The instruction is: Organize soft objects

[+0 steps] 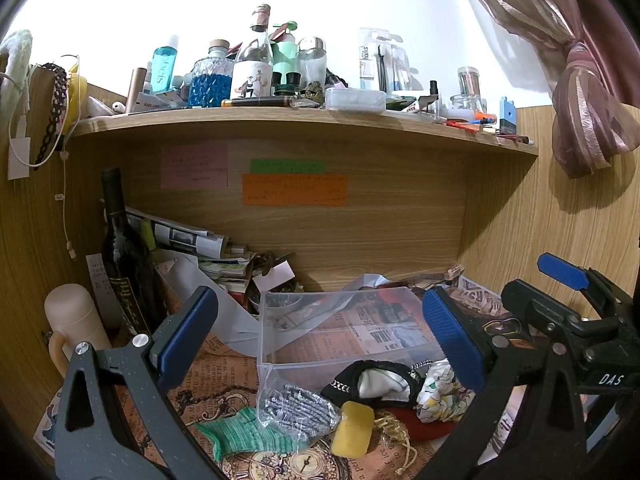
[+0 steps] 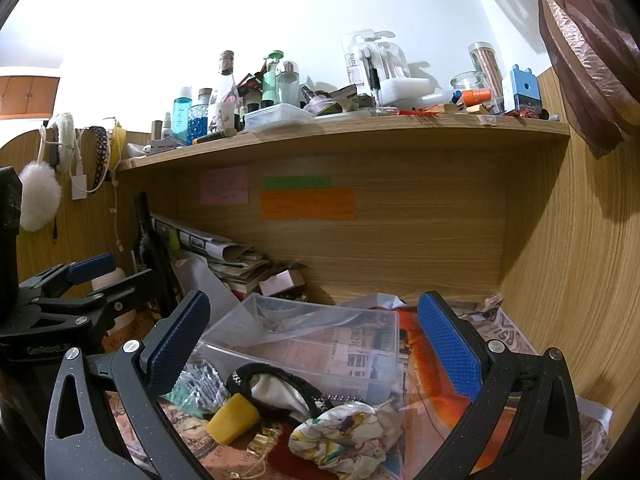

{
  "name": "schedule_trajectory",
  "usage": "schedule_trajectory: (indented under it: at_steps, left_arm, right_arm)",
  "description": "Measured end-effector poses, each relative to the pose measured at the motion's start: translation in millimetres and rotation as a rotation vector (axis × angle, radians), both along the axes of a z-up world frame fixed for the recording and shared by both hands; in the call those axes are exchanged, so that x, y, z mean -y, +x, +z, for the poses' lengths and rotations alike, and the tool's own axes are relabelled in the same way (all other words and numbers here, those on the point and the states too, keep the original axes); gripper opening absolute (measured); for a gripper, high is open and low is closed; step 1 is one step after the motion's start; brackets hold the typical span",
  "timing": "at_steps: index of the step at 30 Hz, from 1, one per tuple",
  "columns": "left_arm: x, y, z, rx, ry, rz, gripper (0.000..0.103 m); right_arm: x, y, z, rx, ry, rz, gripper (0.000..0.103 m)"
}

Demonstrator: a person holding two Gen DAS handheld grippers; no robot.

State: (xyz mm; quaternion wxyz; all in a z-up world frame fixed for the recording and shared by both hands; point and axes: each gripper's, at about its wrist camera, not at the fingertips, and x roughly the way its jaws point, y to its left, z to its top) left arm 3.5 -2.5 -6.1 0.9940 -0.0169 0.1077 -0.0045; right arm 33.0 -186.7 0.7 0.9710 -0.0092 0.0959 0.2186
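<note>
Left wrist view: left claw gaped wide, empty, hovering over the clear bin mid-surface; soft pile just in front of it, toward the near edge: yellow sponge, green knit cloth, black pouch. Likely lining up a pick

Right wrist view: right claw also wide, empty, above the floral cloth beside the sponge; bin empty, apparently awaiting the softs

The clear plastic bin looks smooth and glossy. The yellow sponge beside it is matt and porous; the floral cloth is soft and crumpled. Printed paper covers the desk, matt. The shelf is wood-grain laminate. The gripper pads are blue textured rubber on speckled dark plastic.
</note>
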Motion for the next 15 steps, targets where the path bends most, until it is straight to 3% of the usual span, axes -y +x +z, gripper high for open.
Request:
schedule_trajectory:
  at_steps: [15]
  left_arm:
    - [0.5, 1.7, -1.2, 0.0, 0.0, -0.002, 0.103]
  right_arm:
    - [-1.8, -1.6, 0.0, 0.0, 0.004, 0.006, 0.103]
